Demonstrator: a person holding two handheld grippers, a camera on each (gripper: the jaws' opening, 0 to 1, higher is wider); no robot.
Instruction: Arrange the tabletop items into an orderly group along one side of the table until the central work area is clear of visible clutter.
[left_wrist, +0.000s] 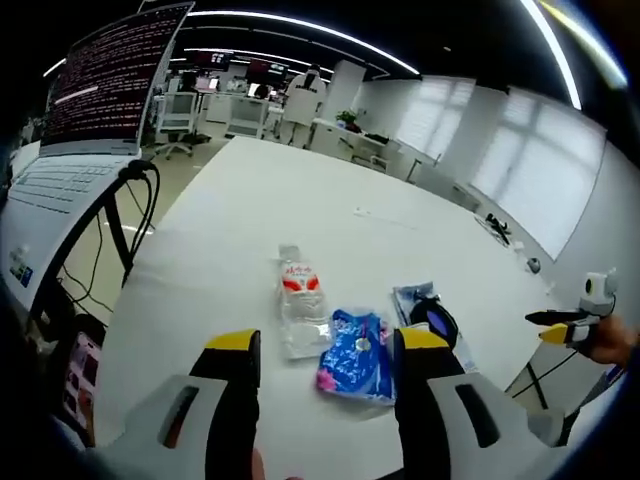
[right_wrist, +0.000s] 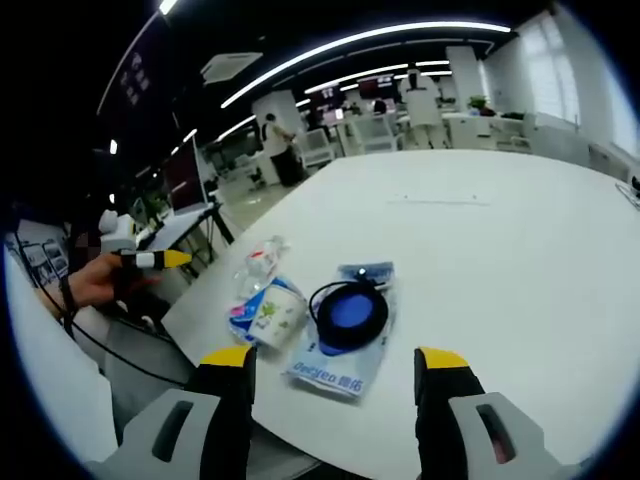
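Observation:
On the white table (left_wrist: 300, 200) a clear water bottle (left_wrist: 300, 300) with a red label lies on its side. Beside it lie a blue and pink packet (left_wrist: 355, 360) and a flat blue-white packet (left_wrist: 415, 298) with a black round item (left_wrist: 435, 318) on it. My left gripper (left_wrist: 328, 345) is open just short of them, nothing held. In the right gripper view the bottle (right_wrist: 258, 262), the blue packet (right_wrist: 268, 312) and the round item (right_wrist: 350, 312) on its flat packet (right_wrist: 340, 368) lie near the table's edge. My right gripper (right_wrist: 334, 358) is open in front of them, empty.
A lit laptop (left_wrist: 110, 70) stands at the left on a stand, with cables (left_wrist: 140, 200) hanging beside it. The right gripper (left_wrist: 560, 325) shows past the table's right edge, the left gripper (right_wrist: 158, 259) off the table's left corner. Office desks and chairs stand behind.

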